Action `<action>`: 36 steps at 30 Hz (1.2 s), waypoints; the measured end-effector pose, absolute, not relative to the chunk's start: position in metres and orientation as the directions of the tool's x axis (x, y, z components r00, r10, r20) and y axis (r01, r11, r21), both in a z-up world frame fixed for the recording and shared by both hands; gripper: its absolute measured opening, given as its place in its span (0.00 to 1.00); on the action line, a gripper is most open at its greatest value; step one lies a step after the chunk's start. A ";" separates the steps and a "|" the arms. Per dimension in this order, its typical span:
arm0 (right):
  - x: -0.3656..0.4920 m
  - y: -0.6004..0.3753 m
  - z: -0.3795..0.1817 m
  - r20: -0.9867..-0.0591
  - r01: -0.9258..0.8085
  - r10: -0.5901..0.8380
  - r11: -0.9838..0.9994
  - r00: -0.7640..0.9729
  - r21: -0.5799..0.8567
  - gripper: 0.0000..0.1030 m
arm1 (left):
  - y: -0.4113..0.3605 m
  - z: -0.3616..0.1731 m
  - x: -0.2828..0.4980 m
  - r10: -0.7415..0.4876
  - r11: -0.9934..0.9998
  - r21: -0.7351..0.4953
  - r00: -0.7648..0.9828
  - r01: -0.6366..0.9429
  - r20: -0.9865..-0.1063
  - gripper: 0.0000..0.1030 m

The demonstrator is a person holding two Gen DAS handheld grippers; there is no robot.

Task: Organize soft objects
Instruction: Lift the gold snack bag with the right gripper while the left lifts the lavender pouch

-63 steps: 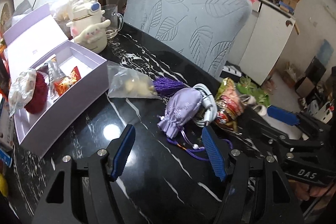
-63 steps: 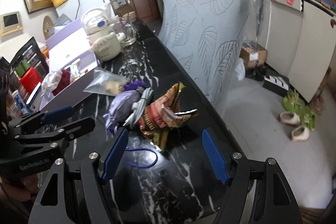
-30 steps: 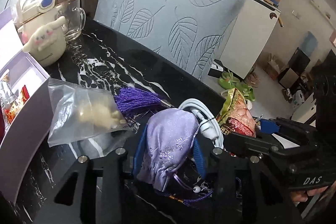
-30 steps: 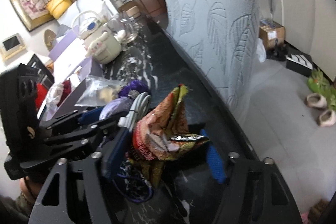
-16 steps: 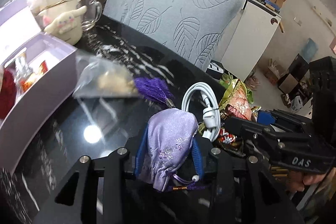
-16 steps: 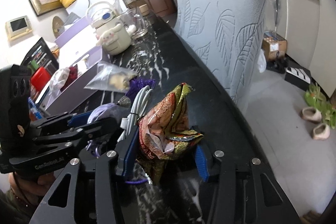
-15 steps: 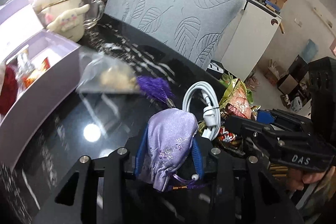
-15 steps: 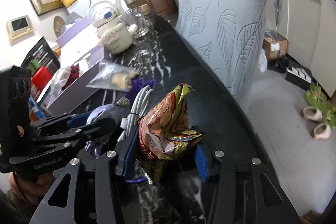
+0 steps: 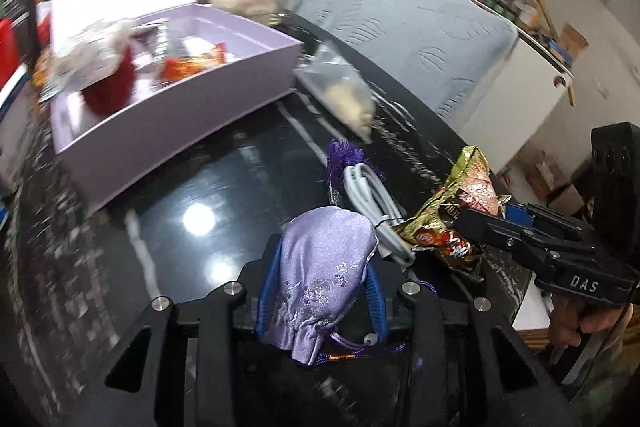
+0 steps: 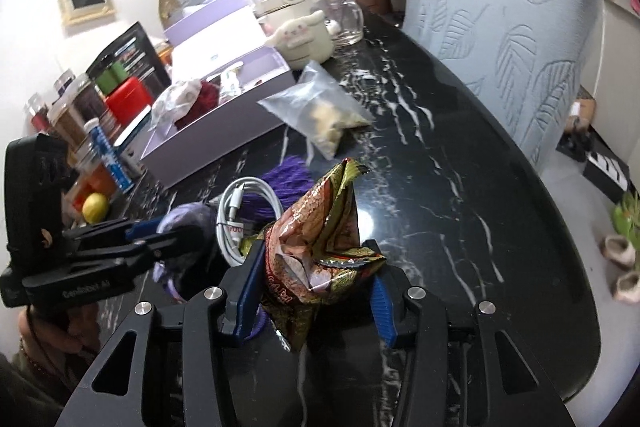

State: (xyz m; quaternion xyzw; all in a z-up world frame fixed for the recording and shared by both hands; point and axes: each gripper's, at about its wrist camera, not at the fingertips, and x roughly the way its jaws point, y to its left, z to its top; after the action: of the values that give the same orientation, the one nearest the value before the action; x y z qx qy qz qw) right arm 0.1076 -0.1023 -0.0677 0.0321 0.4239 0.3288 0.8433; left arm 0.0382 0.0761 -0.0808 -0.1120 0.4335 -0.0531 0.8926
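Left gripper (image 9: 320,287) is clamped on a lilac satin pouch (image 9: 320,279), its blue pads pressed into both flanks. That pouch stands lengthwise along the fingers, rounded bottom pointing away toward the lilac box (image 9: 176,99), gathered drawstring mouth hanging back toward the handle with purple cord trailing under it. It sits nearer than the box, over the black marble table (image 9: 192,195).

Just right of the pouch lies a coiled white cable (image 9: 372,199), its loop stretched toward the box, with a purple tassel (image 9: 344,155) at its far end. Beyond the tassel, close against the box's right corner, a clear plastic bag (image 10: 320,111) with pale pieces inside lies flat on the marble.

Right of the cable, the right gripper (image 10: 316,291) has just been closing and now squeezes a crumpled foil snack bag (image 10: 324,235) between its blue pads. This bag stands roughly upright, long axis rising from the jaws, its pinched top corner pointing up and away toward the plastic bag beside the box.

Inside the box I can make out a dark red fuzzy thing (image 9: 112,87) and some small wrappers; they are blurred. A cream kettle with a plush face (image 10: 296,31) stands behind the box's far right corner, and a grey leaf-patterned chair back (image 10: 520,27) rises farther right.
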 end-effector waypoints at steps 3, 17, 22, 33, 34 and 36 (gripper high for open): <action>0.107 -0.100 -0.067 -0.705 -0.526 0.565 0.791 0.429 0.313 0.46 | 0.084 -0.077 0.028 -0.179 0.968 -0.250 0.630 -0.024 -0.756 0.37; 0.106 -0.079 -0.066 -0.762 -0.552 0.458 0.818 0.458 0.160 0.82 | 0.094 -0.083 0.020 -0.171 0.968 -0.247 0.618 -0.038 -0.767 0.37; 0.112 -0.070 -0.068 -0.782 -0.576 0.423 0.811 0.457 0.102 0.83 | 0.093 -0.084 0.020 -0.168 0.969 -0.243 0.618 -0.038 -0.768 0.37; 0.112 -0.068 -0.067 -0.791 -0.579 0.354 0.815 0.500 -0.001 0.97 | 0.089 -0.085 0.019 -0.156 0.975 -0.220 0.615 -0.029 -0.773 0.37; 0.112 -0.069 -0.065 -0.786 -0.580 0.359 0.815 0.504 0.000 0.97 | 0.090 -0.085 0.019 -0.157 0.975 -0.222 0.615 -0.030 -0.773 0.37; 0.111 -0.068 -0.062 -0.787 -0.588 0.363 0.809 0.500 -0.001 1.00 | 0.090 -0.085 0.019 -0.161 0.973 -0.229 0.614 -0.033 -0.773 0.37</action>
State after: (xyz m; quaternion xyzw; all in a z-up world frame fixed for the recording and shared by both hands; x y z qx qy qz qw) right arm 0.1115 -0.0682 -0.0623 -0.1358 0.4157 0.2779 0.8553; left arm 0.0195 0.0903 -0.0852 -0.1108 0.4377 -0.0358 0.8916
